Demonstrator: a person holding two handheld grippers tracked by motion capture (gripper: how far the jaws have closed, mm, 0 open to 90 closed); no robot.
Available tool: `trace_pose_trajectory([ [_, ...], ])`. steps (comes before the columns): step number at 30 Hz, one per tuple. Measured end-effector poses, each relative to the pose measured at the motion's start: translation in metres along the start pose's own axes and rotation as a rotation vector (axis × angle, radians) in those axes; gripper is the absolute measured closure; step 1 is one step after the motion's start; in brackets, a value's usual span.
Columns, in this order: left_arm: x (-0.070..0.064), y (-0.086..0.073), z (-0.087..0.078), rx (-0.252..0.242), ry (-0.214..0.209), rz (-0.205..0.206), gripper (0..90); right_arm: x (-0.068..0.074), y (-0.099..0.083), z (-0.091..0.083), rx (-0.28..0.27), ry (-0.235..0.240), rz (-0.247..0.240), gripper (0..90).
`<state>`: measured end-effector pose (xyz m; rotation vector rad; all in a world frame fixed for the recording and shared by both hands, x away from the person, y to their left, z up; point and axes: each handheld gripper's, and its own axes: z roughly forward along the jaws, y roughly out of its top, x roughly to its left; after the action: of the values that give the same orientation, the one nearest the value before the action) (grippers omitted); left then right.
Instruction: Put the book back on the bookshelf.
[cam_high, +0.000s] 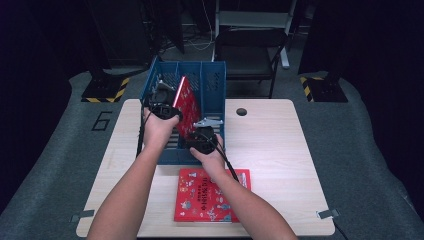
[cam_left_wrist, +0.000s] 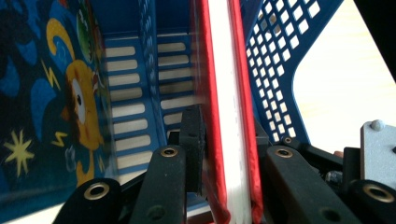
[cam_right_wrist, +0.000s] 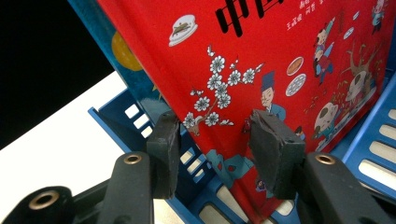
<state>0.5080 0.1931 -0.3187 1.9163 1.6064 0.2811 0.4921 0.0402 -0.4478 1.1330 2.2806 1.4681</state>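
Left gripper (cam_left_wrist: 229, 154) clamped on red book's (cam_left_wrist: 224, 93) edge inside rack (cam_high: 212, 90); right gripper (cam_right_wrist: 215, 140) open, jaws straddling its cover.

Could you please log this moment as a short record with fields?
work in hand: a red book being stood in the blue rack
left gripper: shut on the red book's page edge, one jaw on each cover
right gripper: open at the cover of the red book, low down
rack contents: a blue book in the next slot
on the table: a second red book lying flat in front of the rack
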Motion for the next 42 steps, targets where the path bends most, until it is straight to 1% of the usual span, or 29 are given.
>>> trace_pose_trajectory([
  [2, 0.0, 0.002, 0.001, -0.002, 0.003, 0.001, 76.3, -0.001, 0.001, 0.0, -0.003, -0.005, -0.007, 54.7],
  [3, 0.0, 0.003, 0.002, -0.002, 0.005, 0.003, 76.2, -0.001, 0.001, 0.0, -0.005, -0.007, -0.007, 54.8],
  [6, -0.002, 0.005, 0.005, -0.024, 0.003, -0.007, 75.8, -0.003, 0.002, 0.0, -0.005, -0.009, -0.005, 55.4],
  [7, -0.002, 0.006, 0.006, -0.021, -0.001, -0.002, 75.6, -0.003, 0.002, 0.0, -0.007, -0.009, -0.001, 55.6],
  [8, -0.002, 0.006, 0.007, -0.035, -0.005, -0.011, 75.4, -0.004, 0.002, 0.0, -0.009, -0.009, -0.01, 55.9],
  [9, -0.002, 0.007, 0.008, -0.039, -0.011, -0.015, 75.1, -0.004, 0.003, 0.0, -0.009, -0.014, -0.007, 56.2],
  [11, -0.002, 0.008, 0.009, -0.042, -0.011, -0.015, 74.7, -0.005, 0.003, 0.0, -0.01, -0.014, -0.004, 56.4],
  [14, -0.003, 0.008, 0.009, -0.043, -0.016, -0.015, 74.1, -0.005, 0.003, 0.0, -0.007, -0.018, -0.013, 56.5],
  [16, -0.003, 0.006, 0.008, -0.048, -0.02, -0.012, 73.6, -0.005, 0.003, -0.001, -0.004, -0.018, -0.011, 56.5],
  [17, -0.004, 0.006, 0.007, -0.045, -0.021, -0.002, 73.2, -0.005, 0.003, -0.001, -0.004, -0.018, -0.011, 56.7],
  [20, -0.005, 0.002, 0.005, -0.063, -0.045, 0.005, 69.9, -0.006, 0.003, -0.002, -0.003, -0.022, -0.018, 56.8],
  [21, -0.005, 0.001, 0.004, -0.074, -0.047, 0.005, 67.7, -0.006, 0.003, -0.002, -0.004, -0.022, -0.017, 56.8],
  [22, -0.005, -0.001, 0.003, -0.078, -0.046, 0.015, 67.0, -0.005, 0.003, -0.002, -0.002, -0.022, -0.014, 56.9],
  [24, -0.005, -0.005, 0.001, -0.093, -0.047, 0.017, 67.1, -0.005, 0.003, -0.002, -0.004, -0.024, -0.021, 57.3],
  [25, -0.004, -0.007, 0.0, -0.1, -0.05, 0.02, 67.2, -0.005, 0.002, -0.002, -0.003, -0.027, -0.016, 57.7],
  [26, -0.005, -0.009, 0.0, -0.113, -0.05, 0.019, 67.3, -0.004, 0.002, -0.002, -0.003, -0.027, -0.014, 58.0],
  [27, -0.004, -0.011, 0.0, -0.126, -0.048, 0.029, 67.2, -0.004, 0.002, -0.002, -0.002, -0.027, -0.013, 58.3],
  [28, -0.003, -0.012, -0.001, -0.133, -0.045, 0.033, 67.3, -0.004, 0.002, -0.002, -0.002, -0.028, -0.021, 58.7],
  [31, -0.002, -0.017, -0.001, -0.161, -0.038, 0.039, 67.2, -0.003, 0.0, -0.002, 0.004, -0.03, -0.022, 60.2],
  [33, -0.002, -0.021, 0.0, -0.185, -0.041, 0.041, 67.3, -0.003, 0.0, -0.002, 0.006, -0.032, -0.028, 60.8],
  [35, -0.002, -0.025, 0.0, -0.207, -0.042, 0.039, 67.4, -0.003, -0.001, -0.002, 0.004, -0.034, -0.02, 61.0],
  [39, -0.004, -0.032, 0.0, -0.262, -0.038, 0.033, 68.2, -0.003, -0.001, -0.004, 0.007, -0.036, -0.021, 61.5],
  [42, -0.003, -0.037, 0.002, -0.295, -0.048, 0.023, 71.5, -0.004, -0.002, -0.004, 0.002, -0.038, -0.035, 61.8],
])
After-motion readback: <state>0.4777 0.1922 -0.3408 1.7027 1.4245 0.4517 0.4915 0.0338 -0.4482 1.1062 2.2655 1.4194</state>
